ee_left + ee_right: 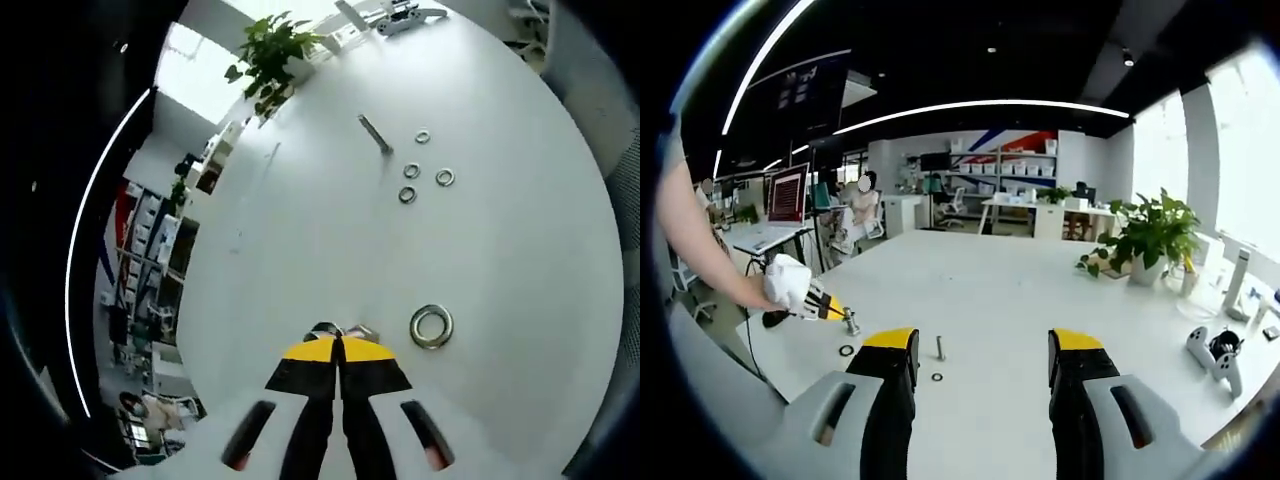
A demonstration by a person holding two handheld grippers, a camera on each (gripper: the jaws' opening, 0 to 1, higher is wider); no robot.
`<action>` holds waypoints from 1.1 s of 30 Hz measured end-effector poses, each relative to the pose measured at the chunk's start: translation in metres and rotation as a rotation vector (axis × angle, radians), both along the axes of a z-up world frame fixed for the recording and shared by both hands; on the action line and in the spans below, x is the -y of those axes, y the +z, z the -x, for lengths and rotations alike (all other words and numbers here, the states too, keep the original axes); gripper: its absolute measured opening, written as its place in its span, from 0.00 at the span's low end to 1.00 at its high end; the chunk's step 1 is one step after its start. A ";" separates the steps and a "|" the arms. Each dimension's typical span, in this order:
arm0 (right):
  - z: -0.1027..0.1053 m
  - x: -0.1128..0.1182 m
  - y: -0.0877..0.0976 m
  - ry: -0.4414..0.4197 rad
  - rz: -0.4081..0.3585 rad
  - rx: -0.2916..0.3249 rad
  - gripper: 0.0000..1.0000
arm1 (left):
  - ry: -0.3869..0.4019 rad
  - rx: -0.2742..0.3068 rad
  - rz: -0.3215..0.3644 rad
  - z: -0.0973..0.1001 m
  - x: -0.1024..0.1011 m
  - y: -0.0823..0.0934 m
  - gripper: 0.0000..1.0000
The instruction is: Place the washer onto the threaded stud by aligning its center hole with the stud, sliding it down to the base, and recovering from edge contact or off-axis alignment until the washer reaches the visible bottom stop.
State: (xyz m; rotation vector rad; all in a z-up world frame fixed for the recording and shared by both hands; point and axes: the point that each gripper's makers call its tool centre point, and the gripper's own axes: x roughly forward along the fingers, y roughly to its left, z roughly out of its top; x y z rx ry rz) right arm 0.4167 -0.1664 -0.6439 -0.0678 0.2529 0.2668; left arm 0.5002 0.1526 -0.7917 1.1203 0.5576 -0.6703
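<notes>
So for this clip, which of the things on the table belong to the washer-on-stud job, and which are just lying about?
Job:
- threaded stud
- large washer
- small washers beside the stud
- left gripper, fingers closed on a small metal piece; which part it is, I cannot tell
- right gripper, fingers apart

Lying about:
- potted plant
- white controller

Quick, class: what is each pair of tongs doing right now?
Left tongs: closed on a small metal piece, not identifiable.
Right tongs: open, holding nothing.
</notes>
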 end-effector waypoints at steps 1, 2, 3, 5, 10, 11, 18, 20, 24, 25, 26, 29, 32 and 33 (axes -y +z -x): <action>0.000 0.000 0.000 -0.001 0.001 0.001 0.55 | 0.012 -0.012 0.012 0.001 0.000 -0.001 0.00; 0.001 0.000 0.000 -0.001 0.001 0.001 0.55 | 0.023 -0.002 0.025 -0.001 0.000 0.002 0.00; 0.001 0.000 0.000 -0.001 0.001 0.001 0.55 | 0.040 -0.004 0.049 -0.001 0.000 0.004 0.00; 0.000 0.001 0.000 -0.002 0.000 0.002 0.55 | 0.054 -0.006 0.064 -0.002 0.000 0.007 0.00; 0.001 -0.001 0.000 0.001 0.001 0.000 0.55 | 0.098 -0.013 0.130 -0.003 0.000 0.011 0.00; 0.001 -0.001 0.000 0.001 0.001 0.000 0.55 | 0.114 -0.017 0.158 -0.003 0.001 0.012 0.00; 0.001 0.000 -0.001 0.004 0.003 -0.002 0.55 | 0.208 -0.014 0.302 -0.008 0.001 0.023 0.01; 0.001 -0.001 -0.001 0.004 0.003 -0.002 0.55 | 0.236 -0.005 0.354 -0.010 0.000 0.028 0.01; 0.001 -0.002 -0.001 0.008 0.006 -0.005 0.55 | 0.259 0.002 0.405 -0.012 -0.001 0.036 0.02; 0.000 -0.002 -0.002 0.008 0.007 -0.005 0.55 | 0.265 0.001 0.426 -0.012 -0.001 0.037 0.03; 0.000 -0.002 -0.002 0.009 0.009 -0.006 0.55 | 0.271 0.001 0.440 -0.012 -0.001 0.038 0.04; 0.000 -0.002 -0.002 0.009 0.011 -0.006 0.55 | 0.293 0.005 0.478 -0.012 -0.003 0.042 0.05; 0.000 -0.003 -0.002 0.012 0.014 -0.007 0.55 | 0.345 0.003 0.554 -0.012 -0.005 0.045 0.07; 0.000 -0.003 -0.002 0.012 0.014 -0.007 0.55 | 0.360 0.005 0.584 -0.012 -0.005 0.047 0.08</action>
